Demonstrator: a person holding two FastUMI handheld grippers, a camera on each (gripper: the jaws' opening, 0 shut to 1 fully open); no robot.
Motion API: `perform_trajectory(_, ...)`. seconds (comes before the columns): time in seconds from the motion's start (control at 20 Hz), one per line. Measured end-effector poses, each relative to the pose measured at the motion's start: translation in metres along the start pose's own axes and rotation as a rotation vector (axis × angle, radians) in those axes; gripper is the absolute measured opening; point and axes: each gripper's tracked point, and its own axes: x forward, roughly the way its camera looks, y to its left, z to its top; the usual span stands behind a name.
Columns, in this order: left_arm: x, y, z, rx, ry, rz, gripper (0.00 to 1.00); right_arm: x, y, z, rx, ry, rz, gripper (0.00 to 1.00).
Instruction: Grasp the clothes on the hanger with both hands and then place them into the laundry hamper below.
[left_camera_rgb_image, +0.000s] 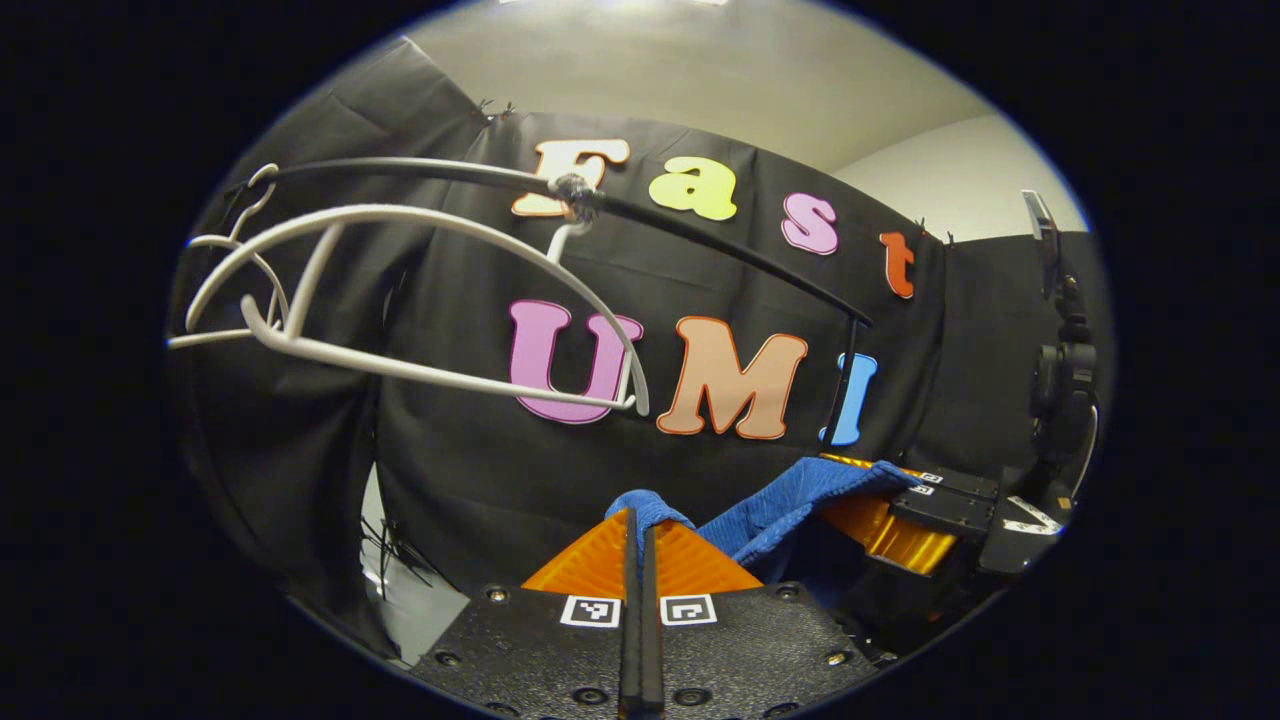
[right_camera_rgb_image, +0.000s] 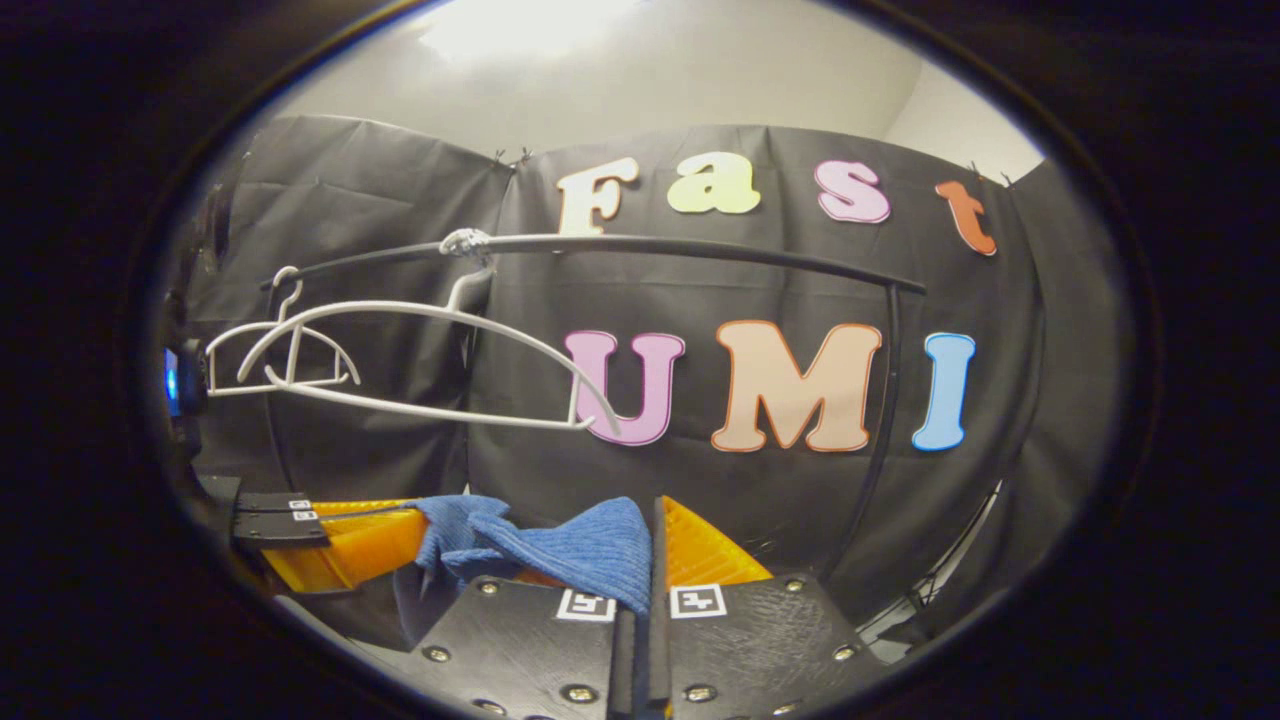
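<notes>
Cloth (left_camera_rgb_image: 790, 500), blue and knitted, is held between the two grippers below the rail. In the left gripper view, the left gripper (left_camera_rgb_image: 640, 530) has its fingers drawn together, and a fold of the cloth is pinched at their tips. From there the cloth is stretched rightward to the right gripper (left_camera_rgb_image: 900, 520), seen farther off. In the right gripper view, the right gripper (right_camera_rgb_image: 650, 540) has its fingers nearly closed; the cloth (right_camera_rgb_image: 560, 545) is draped over the left finger and into the gap, and it is carried leftward to the left gripper (right_camera_rgb_image: 330, 545).

Square black-and-white markers are fixed on both gripper bodies; no brand or other readable writing is seen on the cloth or the hangers.

Above the cloth, a dark rail (right_camera_rgb_image: 700, 247) is run across the booth and turned down at its right end. A large white hanger (right_camera_rgb_image: 420, 360) is hung bare from it, with a smaller white hanger (right_camera_rgb_image: 285, 355) beside it to the left. Open room is left between the hangers' lower edges and the cloth.
</notes>
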Motion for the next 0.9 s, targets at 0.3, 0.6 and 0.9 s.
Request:
perform_trajectory(0.3,0.033,0.029,-0.076,-0.042,0.156,0.065,0.01,0.02,-0.008,-0.082,0.023,0.156,-0.014,0.07)
perform_trajectory(0.6,0.031,0.047,-0.176,-0.005,0.395,0.069,0.01,0.027,-0.001,-0.19,0.039,0.372,-0.01,0.06)
perform_trajectory(0.9,0.001,0.072,-0.279,-0.04,0.75,0.099,0.01,0.011,0.011,-0.295,0.094,0.644,-0.011,0.06)
